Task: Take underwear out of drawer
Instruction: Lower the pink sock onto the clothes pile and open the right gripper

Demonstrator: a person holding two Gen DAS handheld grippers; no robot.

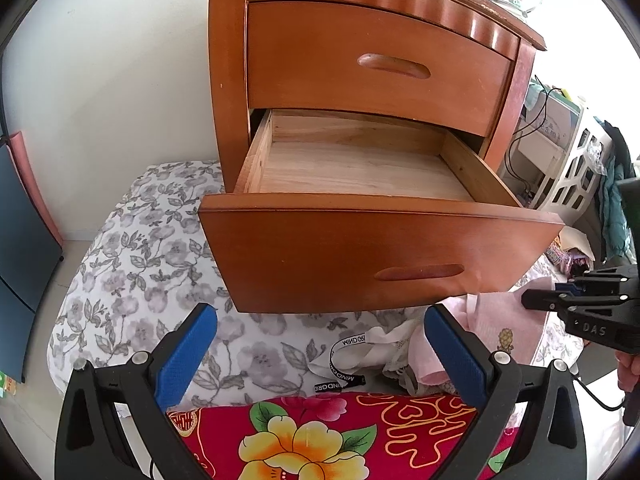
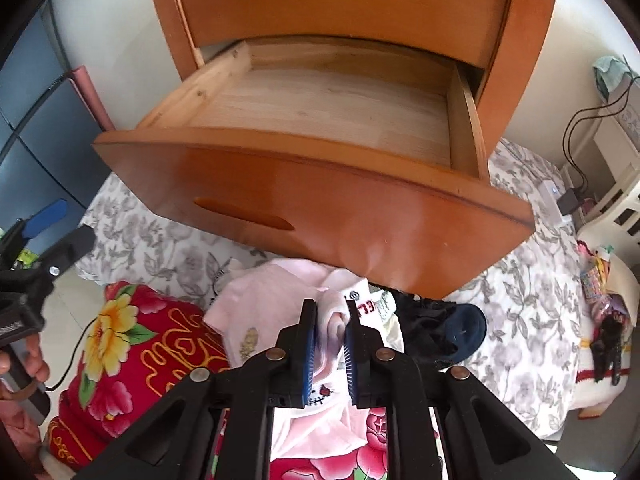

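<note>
Drawer: we see the lower drawer of the wooden nightstand pulled out, its bare plank floor showing and nothing lying in it.
Underwear: we find a pink garment below the drawer front, pinched at a fold, with more of it draped over the red floral quilt.
Right gripper: we hold its jaws closed on that pink fabric, just under the drawer front.
Left gripper: we keep its jaws wide apart with nothing between them, below the drawer front and over the quilt.
Other clothes: we see a white piece with lettering and a dark garment under the drawer's right end.
Bedding: a grey floral sheet lies under and to the left of the drawer.
</note>
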